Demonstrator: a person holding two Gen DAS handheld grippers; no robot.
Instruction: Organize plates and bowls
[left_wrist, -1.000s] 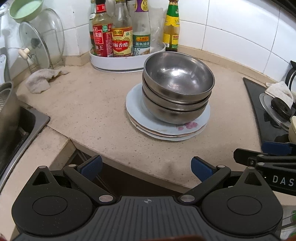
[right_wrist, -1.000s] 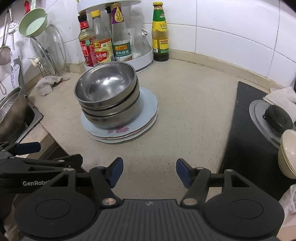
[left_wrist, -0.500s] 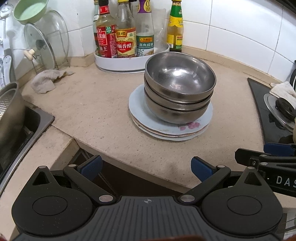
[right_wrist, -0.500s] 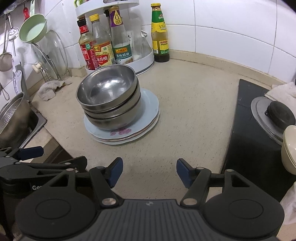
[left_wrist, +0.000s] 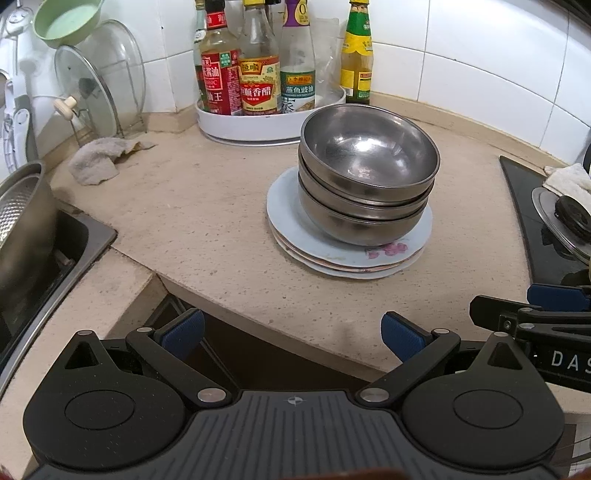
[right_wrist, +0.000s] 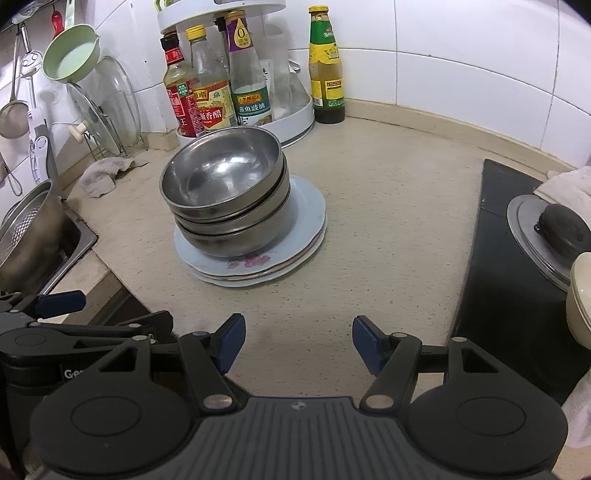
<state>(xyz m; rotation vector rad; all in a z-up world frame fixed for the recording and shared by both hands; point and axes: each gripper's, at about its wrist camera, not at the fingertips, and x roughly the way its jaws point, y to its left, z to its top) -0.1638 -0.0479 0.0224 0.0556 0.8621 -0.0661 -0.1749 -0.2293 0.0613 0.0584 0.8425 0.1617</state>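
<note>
Item: nested steel bowls (left_wrist: 365, 177) on stacked plates (left_wrist: 347, 254), mid-surface (left_wrist: 207, 221), before the bottle tray. Change: I have drawn my left tool (left_wrist: 291, 330) and right tool (right_wrist: 297, 341) back slightly; both gape wide, empty. Stack apparently complete.

Three steel bowls (left_wrist: 365, 177) nested at centre, on three stacked plates (left_wrist: 351, 254). Four sauce bottles (right_wrist: 218, 85) at 11 o'clock in a white rack (right_wrist: 295, 122), a fifth bottle (right_wrist: 327, 66) at 12. Two cloths: one (right_wrist: 101, 177) at 9, one (right_wrist: 565, 188) at 3.
</note>
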